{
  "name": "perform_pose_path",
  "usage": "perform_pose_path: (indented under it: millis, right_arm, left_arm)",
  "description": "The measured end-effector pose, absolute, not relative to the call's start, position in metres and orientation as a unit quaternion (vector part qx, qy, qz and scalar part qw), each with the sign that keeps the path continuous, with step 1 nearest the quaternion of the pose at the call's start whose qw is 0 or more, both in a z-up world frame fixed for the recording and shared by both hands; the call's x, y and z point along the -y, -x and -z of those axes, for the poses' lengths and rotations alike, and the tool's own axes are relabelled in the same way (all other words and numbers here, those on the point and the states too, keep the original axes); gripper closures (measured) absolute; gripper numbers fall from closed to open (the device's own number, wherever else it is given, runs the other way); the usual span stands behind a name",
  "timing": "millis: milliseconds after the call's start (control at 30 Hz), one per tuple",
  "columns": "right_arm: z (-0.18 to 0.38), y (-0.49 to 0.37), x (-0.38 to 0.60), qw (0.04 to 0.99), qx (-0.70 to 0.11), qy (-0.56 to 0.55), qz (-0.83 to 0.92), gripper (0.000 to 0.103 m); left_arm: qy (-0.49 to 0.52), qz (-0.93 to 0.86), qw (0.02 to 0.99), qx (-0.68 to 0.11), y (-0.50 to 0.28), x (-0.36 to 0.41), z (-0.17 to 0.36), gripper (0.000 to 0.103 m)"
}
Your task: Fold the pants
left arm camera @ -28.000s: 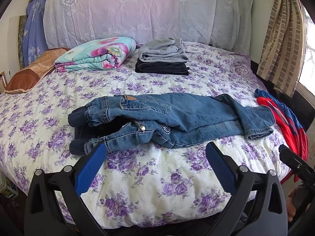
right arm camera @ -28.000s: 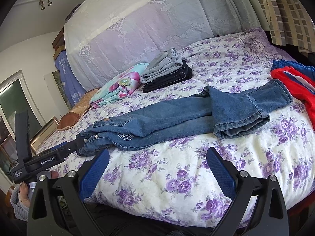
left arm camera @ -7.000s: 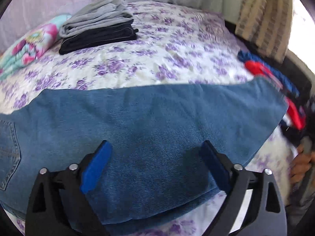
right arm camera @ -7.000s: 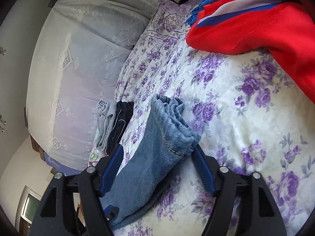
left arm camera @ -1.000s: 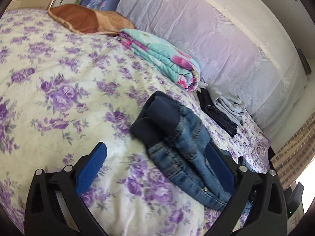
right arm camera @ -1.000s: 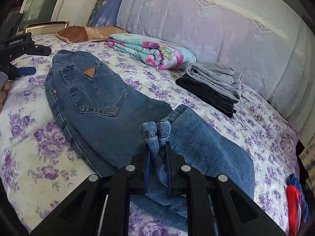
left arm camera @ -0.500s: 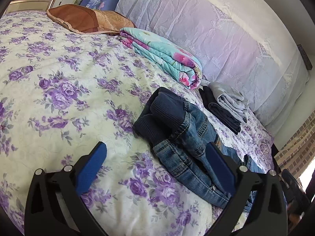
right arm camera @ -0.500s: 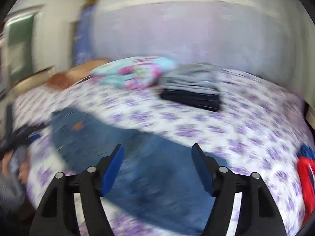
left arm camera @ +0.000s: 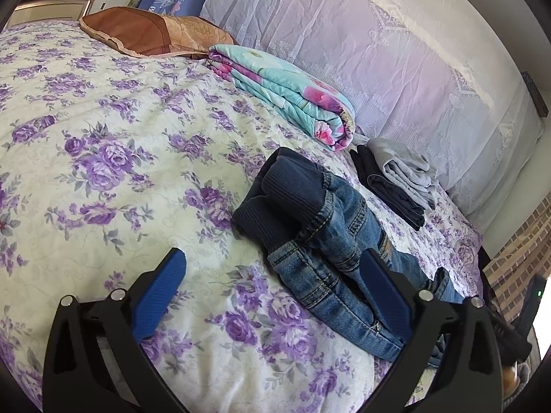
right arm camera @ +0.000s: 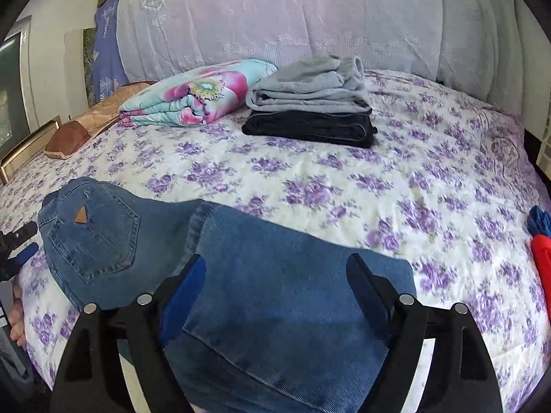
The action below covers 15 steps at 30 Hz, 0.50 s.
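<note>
The jeans (right arm camera: 261, 275) lay along the near edge of the bed (right arm camera: 344, 179), legs doubled back over the seat, their long axis running across between the two grippers. The right gripper (right arm camera: 275, 282) hovered over the fold end, the left gripper (left arm camera: 272, 275) beside the waistband (left arm camera: 282, 203); both jaws gaped wide, holding nothing. Only the right view showed the doubled leg panel; only the left showed the bunched waistband.

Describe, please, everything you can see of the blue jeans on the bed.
The blue jeans are mid-blue denim with orange stitching, a back pocket bearing a small tan triangular patch, and a dark ribbed knit waistband. They lie on the floral bedspread near its front edge, legs folded back over the seat. Neither open gripper holds them.
</note>
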State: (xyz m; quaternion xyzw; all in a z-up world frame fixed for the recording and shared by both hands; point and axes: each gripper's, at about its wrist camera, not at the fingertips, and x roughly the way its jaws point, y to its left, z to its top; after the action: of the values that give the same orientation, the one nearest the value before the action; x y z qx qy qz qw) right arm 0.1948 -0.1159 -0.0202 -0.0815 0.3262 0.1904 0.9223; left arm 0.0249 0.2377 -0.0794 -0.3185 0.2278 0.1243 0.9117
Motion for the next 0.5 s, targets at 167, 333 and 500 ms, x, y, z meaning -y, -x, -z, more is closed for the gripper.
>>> perform_pose_path:
  millis: [167, 333, 500]
  right_arm:
    - [0.068, -0.239, 0.073, 0.886, -0.400, 0.138, -0.187, 0.006]
    - [0.037, -0.212, 0.095, 0.911, -0.349, 0.088, -0.202, 0.006]
    - [0.047, -0.184, 0.120, 0.895, -0.373, 0.123, -0.211, 0.004]
  left_arm:
    - [0.315, -0.124, 0.911, -0.235, -0.027, -0.237, 0.080, 0.005]
    - [0.313, -0.126, 0.908, -0.249, -0.033, -0.238, 0.080, 0.004]
    - [0.328, -0.125, 0.897, -0.270, -0.038, -0.242, 0.076, 0.004]
